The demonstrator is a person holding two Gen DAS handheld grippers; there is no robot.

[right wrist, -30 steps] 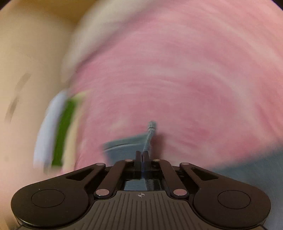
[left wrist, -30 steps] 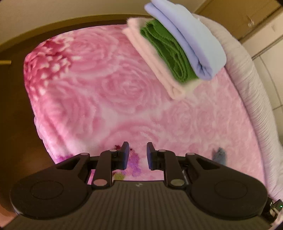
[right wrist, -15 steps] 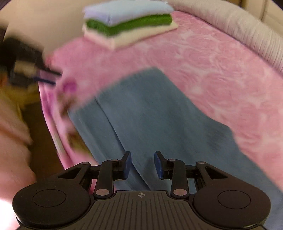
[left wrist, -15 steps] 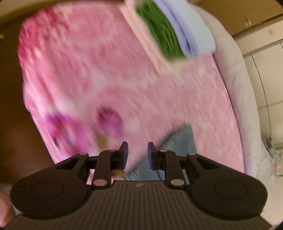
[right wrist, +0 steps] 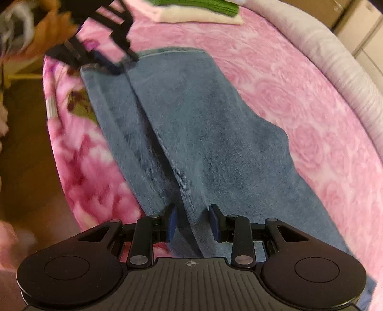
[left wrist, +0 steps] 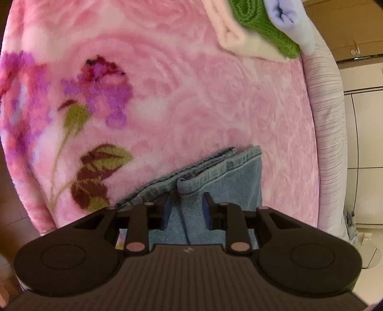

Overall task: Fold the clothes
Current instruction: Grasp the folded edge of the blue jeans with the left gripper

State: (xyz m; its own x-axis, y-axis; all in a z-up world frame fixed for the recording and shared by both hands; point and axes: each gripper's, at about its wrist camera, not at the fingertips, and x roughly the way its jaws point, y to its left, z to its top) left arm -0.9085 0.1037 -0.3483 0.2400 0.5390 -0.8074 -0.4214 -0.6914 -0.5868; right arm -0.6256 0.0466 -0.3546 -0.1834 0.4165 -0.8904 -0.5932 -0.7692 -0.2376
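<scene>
A blue-grey towel (right wrist: 196, 134) lies stretched along the pink floral blanket (right wrist: 275, 79) on the bed, with a long crease down its length. My right gripper (right wrist: 192, 222) is open, its jaws astride the crease at the near end. My left gripper (left wrist: 184, 209) is open at the towel's far end (left wrist: 222, 177), jaws either side of a raised folded corner. The left gripper also shows in the right wrist view (right wrist: 112, 59), low over the far hem.
A stack of folded items, cream (left wrist: 229, 31), green (left wrist: 261, 26) and lilac (left wrist: 292, 21), sits at the bed's far corner. A pale ribbed bolster (left wrist: 328, 124) runs along the bed's far side. Brown floor (right wrist: 26, 153) lies off the near edge.
The right gripper, shut on the towel a second ago, has opened and the towel now lies spread on the bed. The left gripper has come down to the towel's far end.
</scene>
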